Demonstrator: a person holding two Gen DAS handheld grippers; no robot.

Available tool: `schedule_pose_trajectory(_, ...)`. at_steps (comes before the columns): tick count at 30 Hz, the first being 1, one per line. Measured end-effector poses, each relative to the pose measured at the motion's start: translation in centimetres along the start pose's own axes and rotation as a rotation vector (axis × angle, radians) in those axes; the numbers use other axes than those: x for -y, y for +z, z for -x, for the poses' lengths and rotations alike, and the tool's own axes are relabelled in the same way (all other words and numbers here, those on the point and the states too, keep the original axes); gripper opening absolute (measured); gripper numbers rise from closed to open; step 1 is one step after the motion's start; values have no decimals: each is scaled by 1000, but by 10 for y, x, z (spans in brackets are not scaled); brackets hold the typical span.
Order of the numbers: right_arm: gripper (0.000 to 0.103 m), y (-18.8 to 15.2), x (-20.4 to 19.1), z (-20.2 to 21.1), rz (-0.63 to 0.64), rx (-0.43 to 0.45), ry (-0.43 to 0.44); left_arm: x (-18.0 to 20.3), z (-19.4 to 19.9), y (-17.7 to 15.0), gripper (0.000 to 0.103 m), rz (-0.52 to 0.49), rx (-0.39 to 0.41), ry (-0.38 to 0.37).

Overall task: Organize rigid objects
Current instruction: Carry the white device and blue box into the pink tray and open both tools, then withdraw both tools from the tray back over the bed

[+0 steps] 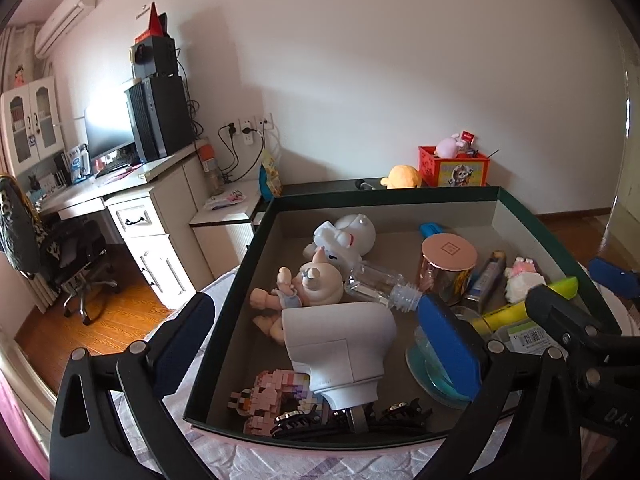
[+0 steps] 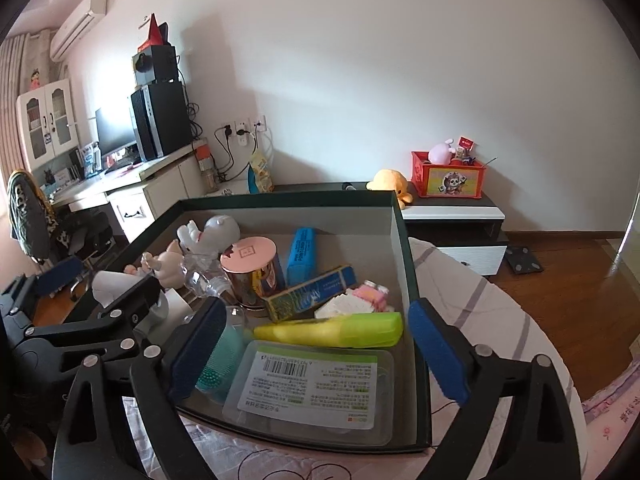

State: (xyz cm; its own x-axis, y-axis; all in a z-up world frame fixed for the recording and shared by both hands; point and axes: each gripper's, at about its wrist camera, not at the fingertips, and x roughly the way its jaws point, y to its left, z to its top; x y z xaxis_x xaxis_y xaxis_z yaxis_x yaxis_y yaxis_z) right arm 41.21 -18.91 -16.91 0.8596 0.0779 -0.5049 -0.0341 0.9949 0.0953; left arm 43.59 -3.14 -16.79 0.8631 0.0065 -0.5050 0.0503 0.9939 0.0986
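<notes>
Hovering over one dark-green box point(image 2: 400, 216) on the bed, both claws spread wide, gripping nothing: left claw point(image 1: 320, 344), right claw point(image 2: 316, 352). Inside box: 1 white hair dryer point(image 1: 340, 344) near front edge, 1 pink-lidded jar point(image 2: 250, 272) mid, 1 yellow-green case point(image 2: 332, 330) & 1 clear labelled case point(image 2: 312, 392) at front-right corner, 2 figurines w/ the white toy point(image 1: 344, 236) toward back-left.

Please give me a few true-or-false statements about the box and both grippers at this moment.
1. The left gripper has its jaws wide open. True.
2. The right gripper grips the yellow-green case. False: its jaws are open and hold nothing.
3. The pink-lidded jar stands upright in the box. True.
4. The clear bottle stands upright. False: it lies on its side.
5. The box is empty. False: it holds many items.
</notes>
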Motion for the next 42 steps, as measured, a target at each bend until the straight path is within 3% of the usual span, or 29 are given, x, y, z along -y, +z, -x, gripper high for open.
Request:
schedule_pose_trajectory(1, 103, 0, -1, 1, 6, 4, -10, 0, 0, 0, 103, -1, 1, -4)
schedule_pose_trajectory(16, 103, 1, 1, 15, -1, 9, 3, -3, 21, 0, 103, 15, 21, -42)
schedule_pose_trajectory(25, 103, -9, -8, 90, -5, 47, 17, -14, 108, -12, 103, 32, 69, -69)
schedule_pose_trajectory(29, 103, -18, -16, 127, 3, 61, 11, -15, 150, -20, 103, 18, 103, -47)
schedule_pose_trajectory(42, 103, -46, -41, 256, 7, 171, 15, -31, 279, -38, 103, 47, 207, -54)
